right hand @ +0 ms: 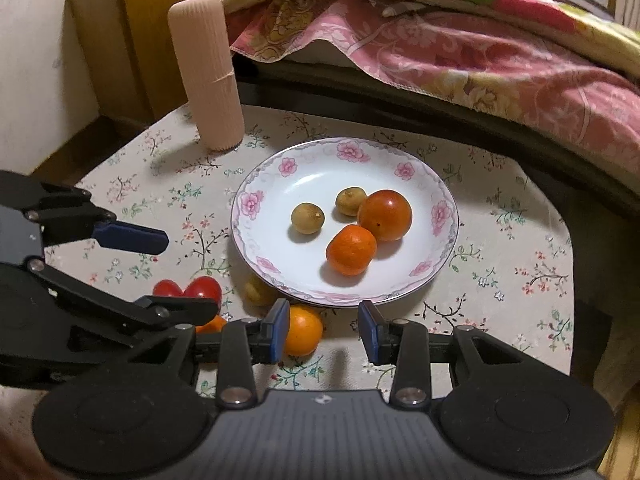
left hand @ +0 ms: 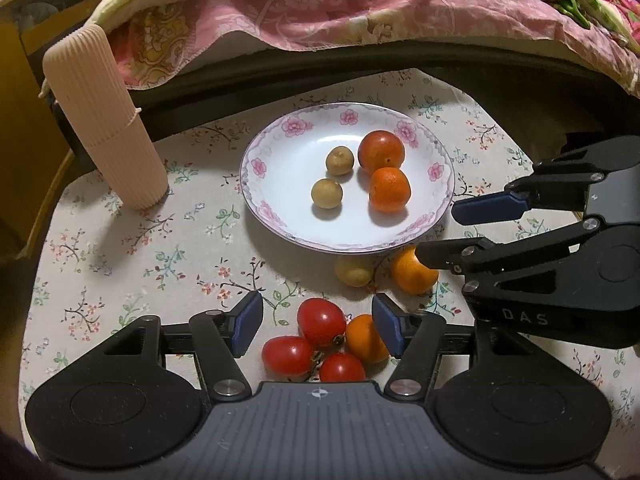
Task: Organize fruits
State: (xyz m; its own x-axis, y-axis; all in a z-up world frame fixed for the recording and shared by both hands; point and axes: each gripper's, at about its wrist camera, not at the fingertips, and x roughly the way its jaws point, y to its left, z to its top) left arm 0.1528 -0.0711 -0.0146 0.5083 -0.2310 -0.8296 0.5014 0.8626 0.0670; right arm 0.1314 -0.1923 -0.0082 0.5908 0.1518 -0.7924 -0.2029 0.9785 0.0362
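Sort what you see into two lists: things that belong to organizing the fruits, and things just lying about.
Belongs to the job:
plate
fruits on the plate
fruits on the tablecloth

Just lying about:
ribbed tube
pink quilt

tall ribbed peach cylinder (left hand: 105, 120) upright far left on floral tablecloth (left hand: 132, 240), pink floral quilt (left hand: 360, 12) draped far behind

Plate (right hand: 248, 216) right flank clear; left blocked, tall cylinder (right hand: 208, 76).
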